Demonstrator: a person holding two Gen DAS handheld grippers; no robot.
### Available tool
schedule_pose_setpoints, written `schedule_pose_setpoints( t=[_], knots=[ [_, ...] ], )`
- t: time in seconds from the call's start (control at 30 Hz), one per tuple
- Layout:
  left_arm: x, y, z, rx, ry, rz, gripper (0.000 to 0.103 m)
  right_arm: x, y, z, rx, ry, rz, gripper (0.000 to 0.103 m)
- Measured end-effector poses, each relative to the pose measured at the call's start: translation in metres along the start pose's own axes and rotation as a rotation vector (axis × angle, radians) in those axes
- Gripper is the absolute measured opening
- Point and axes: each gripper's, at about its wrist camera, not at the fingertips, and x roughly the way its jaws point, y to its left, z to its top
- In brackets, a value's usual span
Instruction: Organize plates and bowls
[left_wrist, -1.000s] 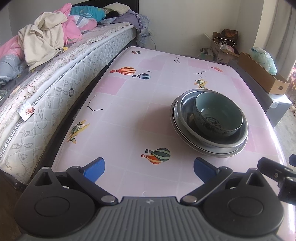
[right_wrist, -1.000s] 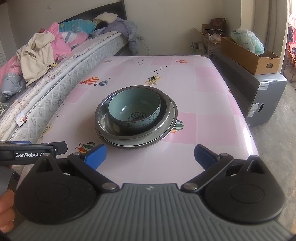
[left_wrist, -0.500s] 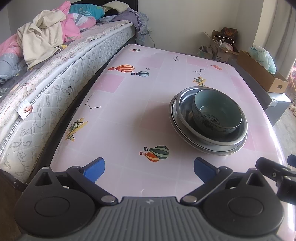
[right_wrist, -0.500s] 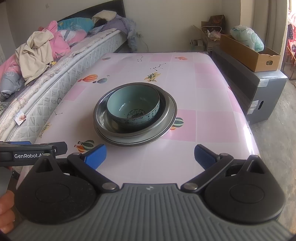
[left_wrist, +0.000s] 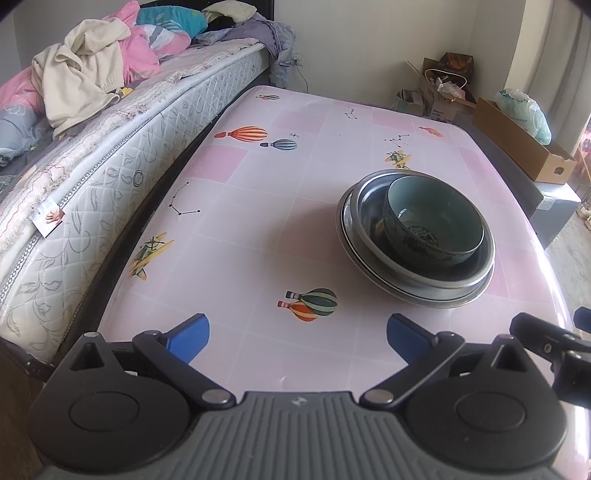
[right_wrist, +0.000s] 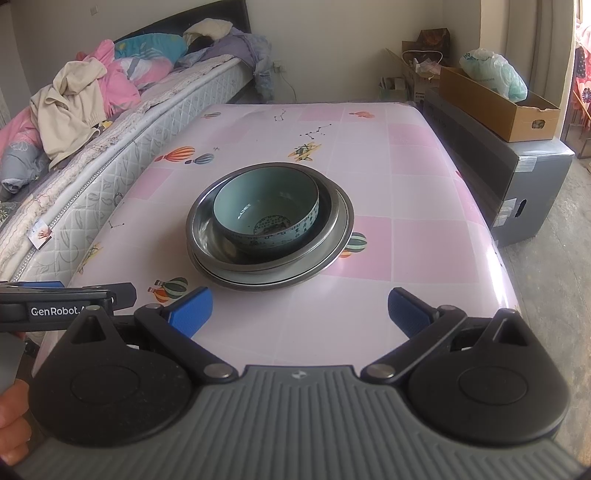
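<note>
On the pink table (right_wrist: 424, 258), the teal bowl (right_wrist: 266, 206) sits nested in 2 or perhaps 3 steel dishes (right_wrist: 334, 236), so both empty, spread grippers, left gripper (left_wrist: 297, 334) and right gripper (right_wrist: 299, 308), should back straight off, judging the stack finished.

A mattress (left_wrist: 110, 173) heaped with clothes (left_wrist: 85, 70) lies at nine o'clock; a cardboard box (right_wrist: 495, 103) sits at two o'clock.
</note>
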Motion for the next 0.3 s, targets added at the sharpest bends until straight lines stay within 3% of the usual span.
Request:
schedule_pose_setpoints(
  t=[0.3],
  knots=[
    [0.0021,0.001,0.001,-0.002,0.004,0.003,0.103,0.0032,-0.0004,0.0,0.001,0.004,0.001,0.102]
  ],
)
